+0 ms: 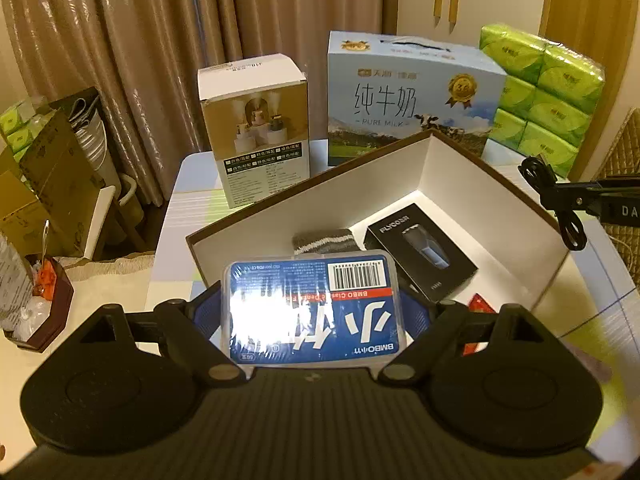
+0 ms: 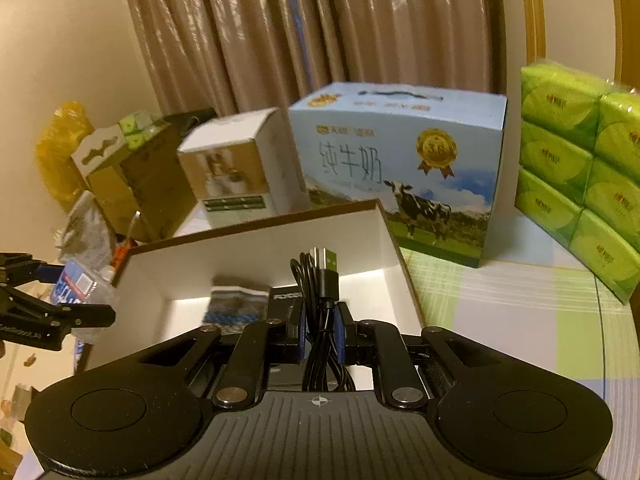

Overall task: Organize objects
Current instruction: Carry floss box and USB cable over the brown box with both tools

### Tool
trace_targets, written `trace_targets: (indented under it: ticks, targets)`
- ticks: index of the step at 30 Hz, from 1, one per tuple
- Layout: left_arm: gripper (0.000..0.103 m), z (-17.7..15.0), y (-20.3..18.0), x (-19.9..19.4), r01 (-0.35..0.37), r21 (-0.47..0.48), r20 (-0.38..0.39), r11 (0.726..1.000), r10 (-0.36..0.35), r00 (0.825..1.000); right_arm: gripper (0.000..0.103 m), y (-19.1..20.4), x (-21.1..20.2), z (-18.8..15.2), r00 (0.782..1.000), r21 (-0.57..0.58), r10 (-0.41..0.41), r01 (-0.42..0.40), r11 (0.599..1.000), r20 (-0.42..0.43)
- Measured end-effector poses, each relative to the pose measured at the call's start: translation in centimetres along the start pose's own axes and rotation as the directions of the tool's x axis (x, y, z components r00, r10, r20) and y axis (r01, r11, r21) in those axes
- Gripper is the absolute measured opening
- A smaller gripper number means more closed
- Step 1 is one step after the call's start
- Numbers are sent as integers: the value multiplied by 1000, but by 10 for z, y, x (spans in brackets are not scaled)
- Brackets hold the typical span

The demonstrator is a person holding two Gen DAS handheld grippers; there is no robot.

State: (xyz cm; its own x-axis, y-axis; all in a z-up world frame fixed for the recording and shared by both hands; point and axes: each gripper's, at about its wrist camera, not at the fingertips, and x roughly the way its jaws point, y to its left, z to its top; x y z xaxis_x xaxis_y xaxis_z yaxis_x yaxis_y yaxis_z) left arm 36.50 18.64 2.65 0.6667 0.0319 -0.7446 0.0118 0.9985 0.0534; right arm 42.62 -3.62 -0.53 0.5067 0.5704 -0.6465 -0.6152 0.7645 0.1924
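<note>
Open box (image 1: 424,168) holds shaver box (image 1: 422,258), sock (image 1: 322,242).

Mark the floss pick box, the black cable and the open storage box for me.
floss pick box (image 1: 316,312): left wrist view, blue label face.
black cable (image 2: 322,320): right wrist view, bundled strands between the fingers.
open storage box (image 1: 452,172): left wrist view, inner white wall.

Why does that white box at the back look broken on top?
The white humidifier box stands behind the open brown box with its top flap lifted and creased, not shut flat; in the right wrist view the flap sticks up. That looks merely opened, not torn. The milk carton beside it and the green tissue packs look tidy.
</note>
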Motion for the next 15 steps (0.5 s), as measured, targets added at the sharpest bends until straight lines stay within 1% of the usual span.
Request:
trace_targets:
  ticks: [8,15]
  targets:
    - [84,12,3,42,2,46,-46,999,0,999,11,-10,43,-1,996,-12,-49,48,999,-75]
    - [84,15,7,61,1,57,-68,998,2,998,11,-15,70,-8,988,-42,-89,84,996,-128]
